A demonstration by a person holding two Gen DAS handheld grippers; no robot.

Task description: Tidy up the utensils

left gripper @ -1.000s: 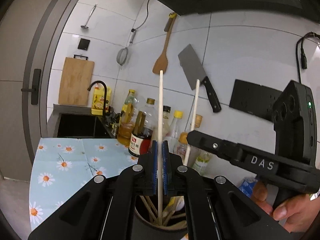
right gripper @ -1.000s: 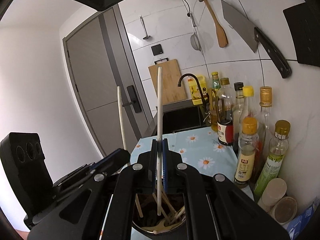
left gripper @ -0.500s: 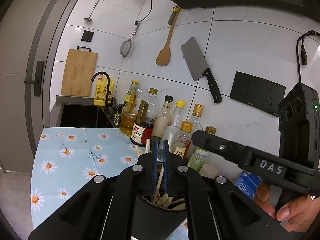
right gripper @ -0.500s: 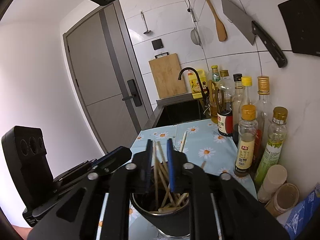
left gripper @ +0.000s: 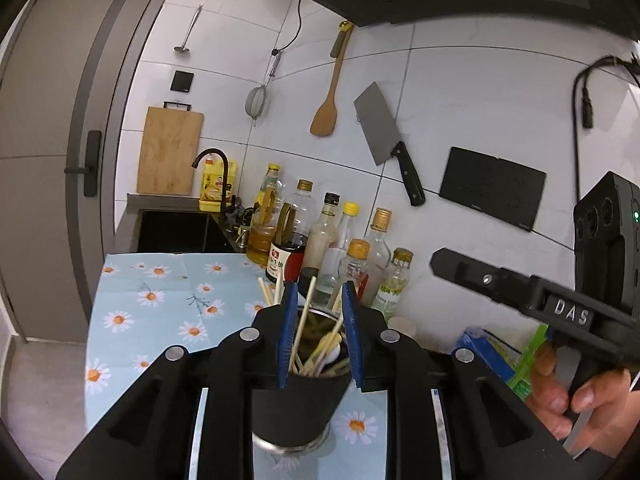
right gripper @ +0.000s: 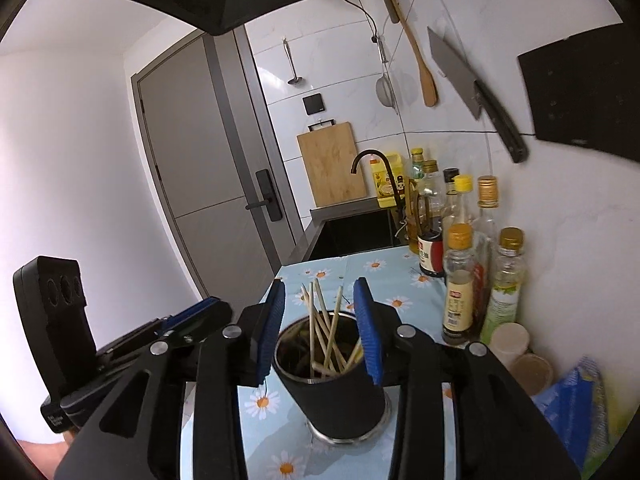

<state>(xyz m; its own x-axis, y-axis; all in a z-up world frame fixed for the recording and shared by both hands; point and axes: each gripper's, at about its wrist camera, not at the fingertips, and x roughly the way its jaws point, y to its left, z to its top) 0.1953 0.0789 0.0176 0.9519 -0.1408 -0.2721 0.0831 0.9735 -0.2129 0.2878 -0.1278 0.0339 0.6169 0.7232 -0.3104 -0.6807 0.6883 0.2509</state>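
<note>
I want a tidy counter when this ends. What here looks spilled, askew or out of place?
Nothing is spilled or knocked over. The chopsticks lean at mixed angles in the black holder, which stands upright on the daisy cloth. Both the left claw and right claw are opening with nothing gripped. The bottles stand upright by the wall.

A black holder (right gripper: 336,396) of pale wooden chopsticks (right gripper: 326,330) stands at lower centre on a light blue tablecloth (left gripper: 160,300) patterned with white, orange-centred daisies, framed by blue pads (right gripper: 366,332) on black grippers.
</note>
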